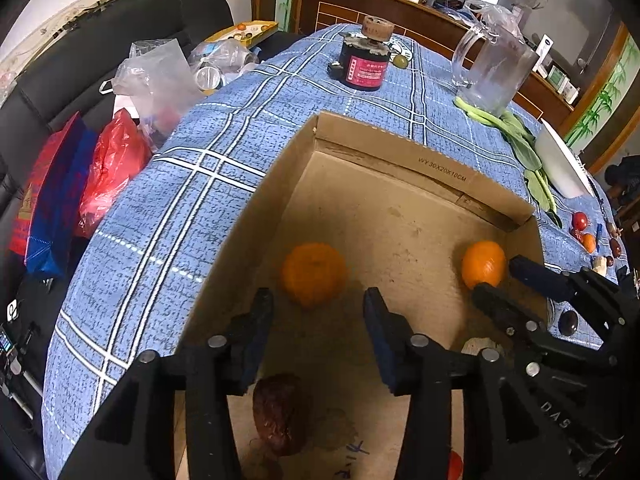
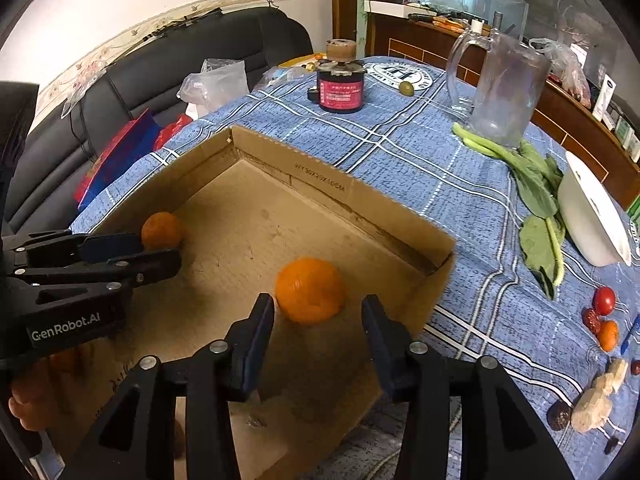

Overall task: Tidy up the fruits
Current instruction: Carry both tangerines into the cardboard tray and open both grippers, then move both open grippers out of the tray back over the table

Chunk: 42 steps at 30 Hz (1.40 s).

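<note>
An open cardboard box (image 1: 440,168) (image 2: 320,188) sits on the blue checked tablecloth. Two oranges lie on its floor. My left gripper (image 1: 318,304) is open just behind one orange (image 1: 314,278), which also shows in the right wrist view (image 2: 162,230). My right gripper (image 2: 318,312) is open just behind the other orange (image 2: 310,290), which shows in the left wrist view (image 1: 482,264) too. A dark red fruit (image 1: 280,414) lies in the box under my left gripper. Neither gripper holds anything.
Small fruits lie on the cloth right of the box: a red one (image 2: 604,300), a small orange one (image 2: 608,334), dark ones (image 2: 558,416) and pale pieces (image 2: 594,402). A white bowl (image 2: 592,208), greens (image 2: 532,184), a glass jug (image 2: 504,96) and a black jar (image 2: 340,88) stand beyond.
</note>
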Available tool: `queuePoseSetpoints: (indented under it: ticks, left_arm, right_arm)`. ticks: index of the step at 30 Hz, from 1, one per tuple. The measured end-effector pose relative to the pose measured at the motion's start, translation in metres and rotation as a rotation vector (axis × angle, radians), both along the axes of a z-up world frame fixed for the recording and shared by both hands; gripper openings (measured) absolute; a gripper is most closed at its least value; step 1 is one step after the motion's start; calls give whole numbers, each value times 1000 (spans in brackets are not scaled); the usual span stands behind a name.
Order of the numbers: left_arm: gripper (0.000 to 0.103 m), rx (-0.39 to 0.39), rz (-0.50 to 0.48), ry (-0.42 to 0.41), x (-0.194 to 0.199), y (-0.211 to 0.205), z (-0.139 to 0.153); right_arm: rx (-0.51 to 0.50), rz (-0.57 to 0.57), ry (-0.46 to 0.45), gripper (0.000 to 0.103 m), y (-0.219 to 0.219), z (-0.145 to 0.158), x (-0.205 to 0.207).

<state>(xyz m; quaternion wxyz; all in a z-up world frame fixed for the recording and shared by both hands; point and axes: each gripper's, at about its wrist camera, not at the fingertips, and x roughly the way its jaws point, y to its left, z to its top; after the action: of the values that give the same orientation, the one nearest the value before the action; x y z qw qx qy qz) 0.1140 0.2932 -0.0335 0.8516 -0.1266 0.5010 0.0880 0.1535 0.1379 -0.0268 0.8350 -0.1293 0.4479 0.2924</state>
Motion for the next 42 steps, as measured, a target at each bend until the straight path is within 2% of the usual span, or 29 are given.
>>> queuePoseSetpoints:
  ticks: [11, 15, 23, 30, 35, 39, 42]
  left_arm:
    - [58, -8, 22, -23, -26, -4, 14]
    - [61, 6, 28, -32, -38, -11, 21]
    - [64, 46, 22, -72, -64, -42, 41]
    - [66, 31, -35, -105, -82, -93, 54]
    - [71, 28, -124, -91, -83, -145, 51]
    - [72, 37, -205, -59, -77, -191, 45]
    - [74, 59, -246, -43, -74, -222, 38]
  right_arm:
    - [51, -57, -1, 50, -24, 22, -15]
    - [80, -76, -1, 50, -42, 31, -26]
    - [70, -102, -13, 50, -89, 36, -62]
    - [94, -169, 0, 49, -151, 37, -93]
    - [98, -243, 15, 49, -205, 29, -107]
    - [97, -341, 8, 49, -260, 25, -105]
    - [60, -419, -26, 49, -304, 23, -96]
